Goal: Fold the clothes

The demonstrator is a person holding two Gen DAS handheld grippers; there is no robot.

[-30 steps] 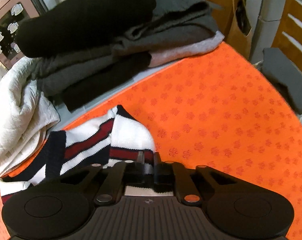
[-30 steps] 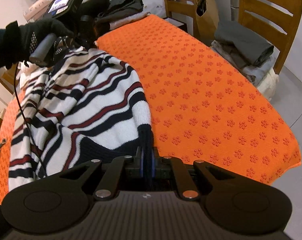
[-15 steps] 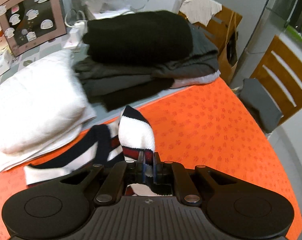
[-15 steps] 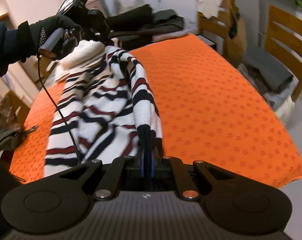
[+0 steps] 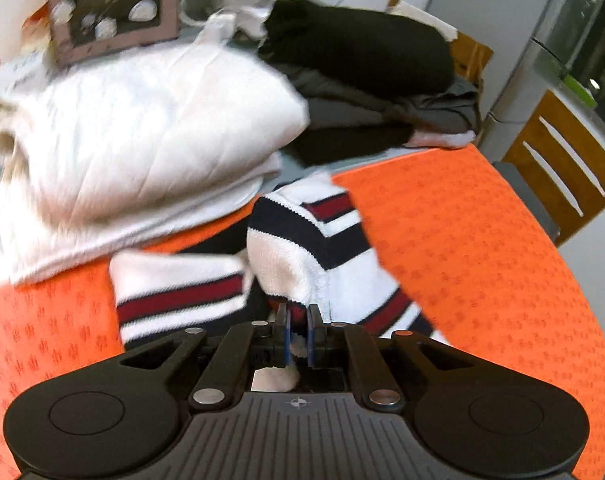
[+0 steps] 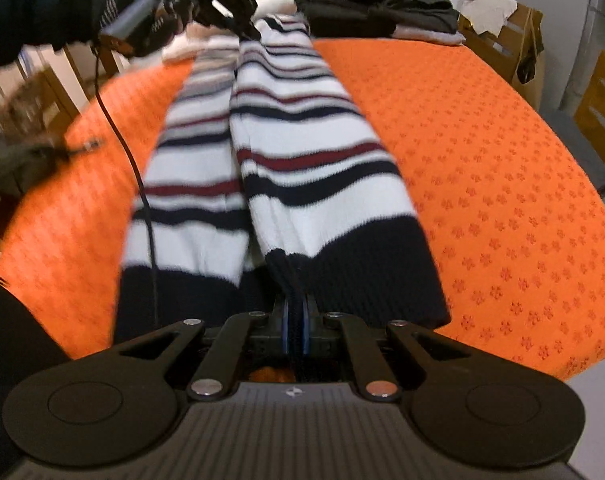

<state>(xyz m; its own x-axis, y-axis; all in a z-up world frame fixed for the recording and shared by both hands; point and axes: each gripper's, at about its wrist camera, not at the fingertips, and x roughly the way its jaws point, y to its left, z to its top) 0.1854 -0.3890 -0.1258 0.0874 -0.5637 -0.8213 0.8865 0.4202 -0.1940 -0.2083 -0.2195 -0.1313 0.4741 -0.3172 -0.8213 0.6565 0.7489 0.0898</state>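
Observation:
A white sweater with navy and dark red stripes (image 6: pixel 302 128) hangs stretched above the orange patterned table cover (image 6: pixel 482 152). My right gripper (image 6: pixel 296 330) is shut on its navy hem at the near end. My left gripper (image 5: pixel 298 334) is shut on the far end of the sweater (image 5: pixel 314 248); it shows in the right wrist view (image 6: pixel 238 12) at the top, held by a gloved hand. The sweater drapes in two folds between the grippers.
A folded white padded garment (image 5: pixel 134 140) lies past the sweater's far end. A stack of black and grey folded clothes (image 5: pixel 374 68) sits behind it. Wooden chairs (image 5: pixel 562 160) stand to the right, one with grey clothes. A cable (image 6: pixel 138 168) hangs across the sweater.
Both grippers have lifted and pulled apart, so the sweater went from crumpled on the cover to stretched taut. The left gripper has swung left toward the white garment.

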